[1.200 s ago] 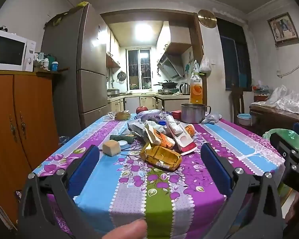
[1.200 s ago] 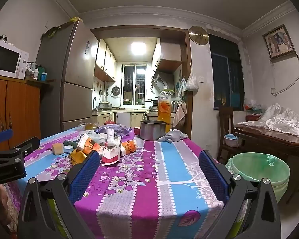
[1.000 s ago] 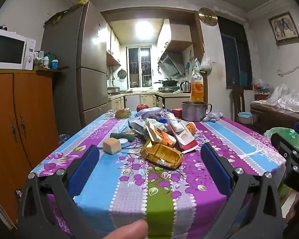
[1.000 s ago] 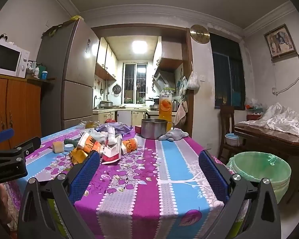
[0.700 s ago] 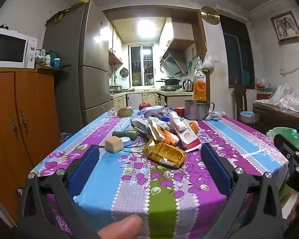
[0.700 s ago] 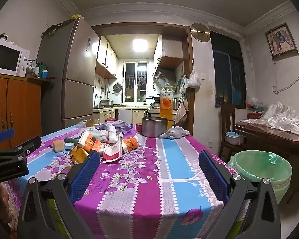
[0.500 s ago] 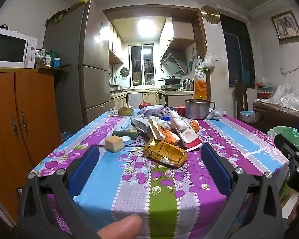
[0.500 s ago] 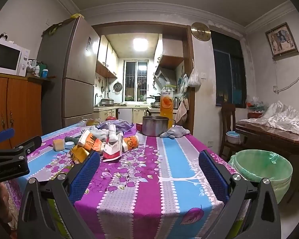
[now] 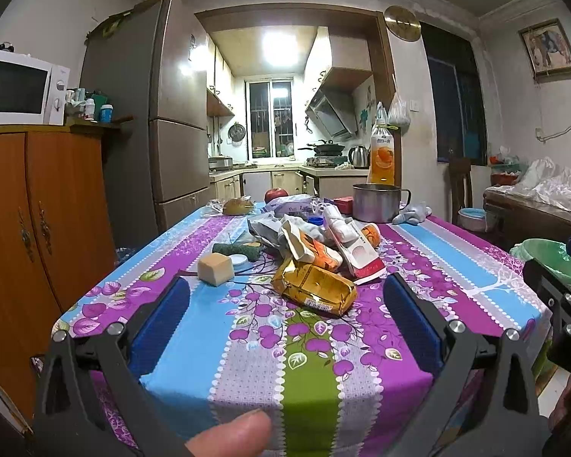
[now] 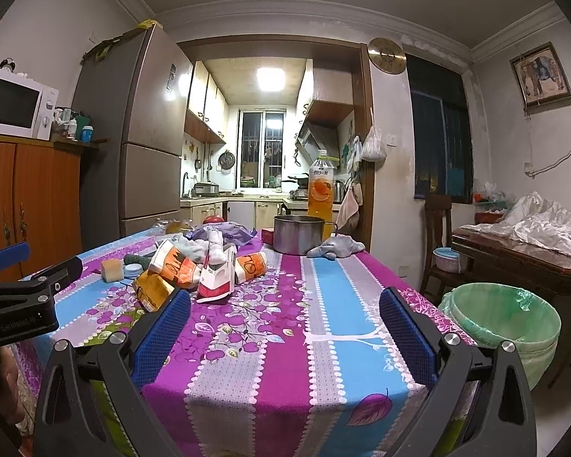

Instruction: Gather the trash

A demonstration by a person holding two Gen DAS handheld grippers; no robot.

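Table (image 9: 194,327) under a striped purple, blue and green floral cloth fills both views, trash heaped mid-table. Left gripper (image 9: 285,304), blue-padded fingers (image 9: 160,320) spread wide, holding nothing, sits low at the near table edge; crumpled gold foil snack bag (image 9: 313,290) lies at 12 o'clock just beyond the fingertips, between their lines, not touched. Bag is creased, shiny, barcode label on its near face. Behind it at 12 to 1 o'clock, the heap: orange-and-white wrapper (image 9: 316,252), red-and-white carton (image 9: 359,257) lying flat, grey and white crumpled packets. Tan sponge cube (image 9: 216,269) at 11 o'clock, beside a dark green scrub pad (image 9: 236,248). Right gripper (image 10: 285,316), fingers (image 10: 407,335) likewise wide apart and empty, points over bare cloth; the heap lies at 11 o'clock beyond its left finger, gold bag (image 10: 153,290) partly hidden behind that finger. Right view alone shows the green-lined round bin (image 10: 502,323) whole, at 3 o'clock off the table's right side, well apart from the trash; left view catches only its rim (image 9: 548,255) behind the other gripper. Steel pot (image 10: 299,234) and orange-drink bottle (image 10: 321,186) at the far end. A thumb tip (image 9: 232,434) shows at 6 o'clock in the left view only.
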